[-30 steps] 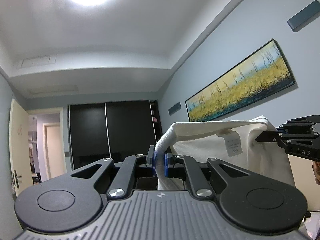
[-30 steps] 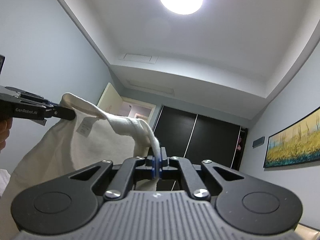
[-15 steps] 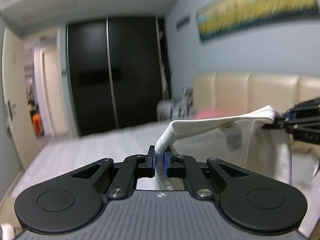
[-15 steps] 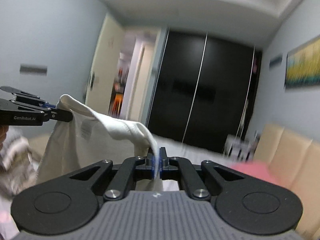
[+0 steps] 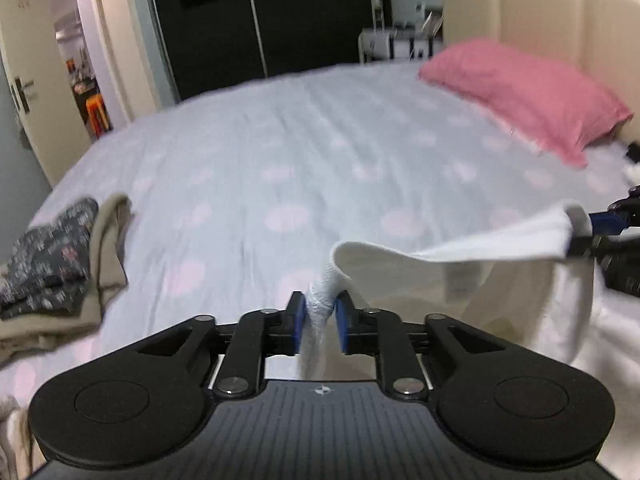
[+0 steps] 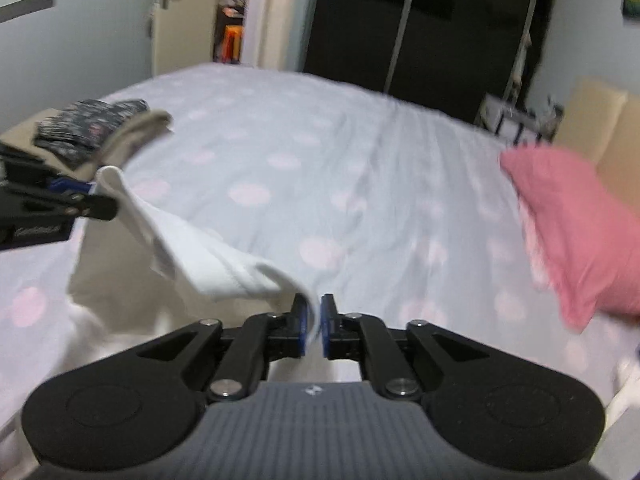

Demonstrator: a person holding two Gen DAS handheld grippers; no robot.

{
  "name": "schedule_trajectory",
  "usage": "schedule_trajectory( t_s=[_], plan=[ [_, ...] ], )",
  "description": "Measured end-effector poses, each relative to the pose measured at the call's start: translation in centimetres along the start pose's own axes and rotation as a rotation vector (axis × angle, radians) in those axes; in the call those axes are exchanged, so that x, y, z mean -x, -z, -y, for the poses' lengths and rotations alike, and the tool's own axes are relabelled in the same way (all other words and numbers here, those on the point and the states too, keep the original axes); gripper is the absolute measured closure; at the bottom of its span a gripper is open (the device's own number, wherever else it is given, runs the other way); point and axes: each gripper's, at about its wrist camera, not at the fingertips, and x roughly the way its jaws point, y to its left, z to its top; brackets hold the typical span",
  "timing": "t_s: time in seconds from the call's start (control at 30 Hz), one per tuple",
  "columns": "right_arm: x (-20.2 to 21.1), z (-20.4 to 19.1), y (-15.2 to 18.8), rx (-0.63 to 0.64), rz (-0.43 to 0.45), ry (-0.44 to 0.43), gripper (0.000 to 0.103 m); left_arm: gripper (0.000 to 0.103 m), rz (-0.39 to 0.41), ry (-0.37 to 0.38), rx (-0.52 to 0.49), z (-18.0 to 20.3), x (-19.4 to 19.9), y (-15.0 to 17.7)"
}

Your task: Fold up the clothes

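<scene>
while both tools hang above the bed, the left hand-held gripper has its blue pads pressed onto a bunched edge of the white garment, and the right hand-held gripper is likewise clamped on the other end of that edge. the garment stretches between the two, its top hem taut and the rest drooping down toward the bed, with the lower cloth seeming to touch the sheet, though blur makes that hard to tell. in the left wrist view the right tool shows at 3 o'clock, pinching the hem; in the right wrist view the left tool sits at 9 o'clock. the sheet is pale with faint pink dots. a pink pillow lies at 2 o'clock in the left view, against a cream headboard. a pile of folded clothes, dark patterned cloth on beige, rests on the bed at 9 o'clock, well apart from the garment. dark wardrobe doors stand at 12 o'clock beyond the bed.
</scene>
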Motion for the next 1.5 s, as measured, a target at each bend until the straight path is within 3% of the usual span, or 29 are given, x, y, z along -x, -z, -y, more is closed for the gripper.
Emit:
schedule_trajectory(
  t_s=[0.03,0.23,0.33,0.43,0.63,0.73,0.87,1.07,1.3,1.37,1.47,1.5],
  plan=[
    [-1.2,0.2,0.5,-0.017,-0.035,0.0,0.046,0.082,-0.008,-0.005,0.002,0.0,-0.3,0.1],
    [-2.8,1.7,1.5,-0.083,-0.057,-0.004,0.045,0.08,-0.056,-0.037,0.019,0.2,-1.7,0.9],
    [-1.7,2.7,1.7,-0.11,-0.042,-0.011,0.045,0.072,-0.048,-0.03,0.076,-1.1,-0.4,0.5],
    [0.4,3.4,1.8,-0.13,-0.032,-0.045,0.045,0.071,-0.046,-0.003,0.105,-2.1,1.1,0.3],
    [6.7,3.5,3.1,-0.048,-0.009,-0.131,0.044,0.071,-0.093,0.095,0.03,-2.2,4.4,1.1],
    [9.5,3.7,4.7,-0.027,-0.053,-0.148,0.043,0.07,-0.094,0.119,0.037,-2.7,6.7,1.5],
    [11.3,3.3,8.6,-0.009,-0.156,-0.16,0.043,0.061,-0.131,0.189,0.083,-3.5,9.6,2.7],
    [10.0,0.9,14.9,0.069,-0.392,-0.188,0.042,0.061,-0.213,0.229,0.025,-2.4,10.7,5.1],
    [8.3,-0.2,17.4,0.058,-0.487,-0.24,0.043,0.061,-0.207,0.234,-0.022,-1.5,11.9,4.8],
    [8.1,-0.2,17.4,0.041,-0.496,-0.258,0.048,0.061,-0.206,0.228,-0.023,-1.6,12.0,4.7],
    [7.8,-0.1,17.5,0.038,-0.505,-0.264,0.089,0.061,-0.207,0.212,-0.012,-2.2,12.2,5.3],
    [7.9,0.1,17.4,0.04,-0.498,-0.264,0.095,0.061,-0.207,0.208,-0.007,-2.3,12.2,5.4]
  ],
)
